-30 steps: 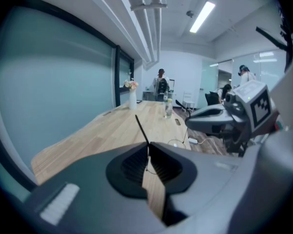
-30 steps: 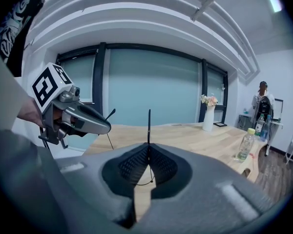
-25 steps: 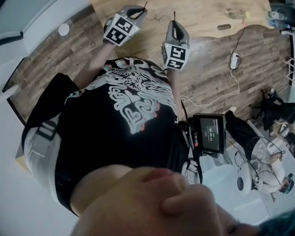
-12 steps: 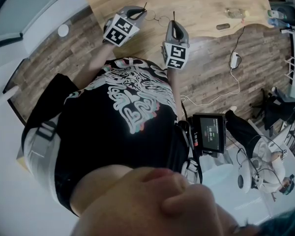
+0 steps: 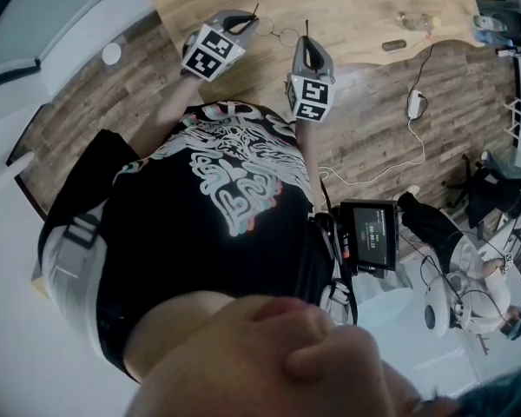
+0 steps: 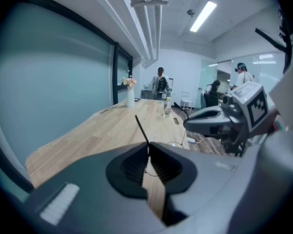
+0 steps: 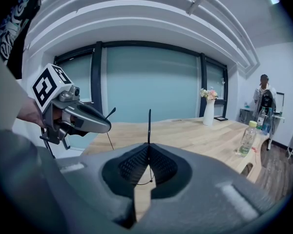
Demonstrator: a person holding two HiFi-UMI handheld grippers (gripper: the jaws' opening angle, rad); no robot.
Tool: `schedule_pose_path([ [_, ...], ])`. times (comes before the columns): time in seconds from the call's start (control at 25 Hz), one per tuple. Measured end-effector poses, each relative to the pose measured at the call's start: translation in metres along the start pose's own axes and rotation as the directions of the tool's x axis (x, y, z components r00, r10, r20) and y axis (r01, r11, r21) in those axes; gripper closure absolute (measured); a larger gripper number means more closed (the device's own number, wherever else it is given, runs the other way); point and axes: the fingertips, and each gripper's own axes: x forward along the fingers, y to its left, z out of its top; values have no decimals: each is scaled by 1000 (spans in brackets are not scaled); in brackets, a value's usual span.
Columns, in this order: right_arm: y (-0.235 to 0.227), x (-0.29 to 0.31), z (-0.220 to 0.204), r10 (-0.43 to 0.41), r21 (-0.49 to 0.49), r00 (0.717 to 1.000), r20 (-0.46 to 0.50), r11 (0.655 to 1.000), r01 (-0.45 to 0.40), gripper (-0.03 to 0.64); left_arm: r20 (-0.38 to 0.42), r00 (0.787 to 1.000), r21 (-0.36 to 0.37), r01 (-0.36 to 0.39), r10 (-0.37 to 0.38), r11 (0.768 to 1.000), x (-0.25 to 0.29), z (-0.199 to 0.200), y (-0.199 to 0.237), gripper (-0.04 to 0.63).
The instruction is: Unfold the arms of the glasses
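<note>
The glasses (image 5: pixel 283 33) are thin wire-rimmed ones with black arms, held above the wooden table (image 5: pixel 356 7) between my two grippers. In the left gripper view my left gripper (image 6: pixel 147 147) is shut on one black arm (image 6: pixel 141 128), whose tip sticks up past the jaws. My right gripper (image 7: pixel 149 147) is shut on the other arm (image 7: pixel 149 123), which also points up. A thin wire rim (image 7: pixel 145 178) hangs below those jaws. Each gripper shows in the other's view: the right gripper (image 6: pixel 219 121) and the left gripper (image 7: pixel 80 117). The head view shows both side by side: left (image 5: pixel 248 17), right (image 5: pixel 307 42).
A clear bottle (image 5: pixel 414 23) and a small dark object (image 5: pixel 394 46) lie at the table's right edge. A white cable with a plug (image 5: pixel 414 107) runs over the floor. A vase with flowers (image 7: pixel 208 112) and a bottle (image 7: pixel 246 136) stand further along the table. People stand at the room's far end.
</note>
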Motion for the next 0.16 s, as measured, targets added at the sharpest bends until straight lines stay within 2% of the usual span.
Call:
schedule_pose_path([
  [0.16, -2, 2, -3, 0, 5, 1000, -5, 1000, 0, 617, -5, 1000, 0, 11, -11, 1000, 4, -2, -1, 592],
])
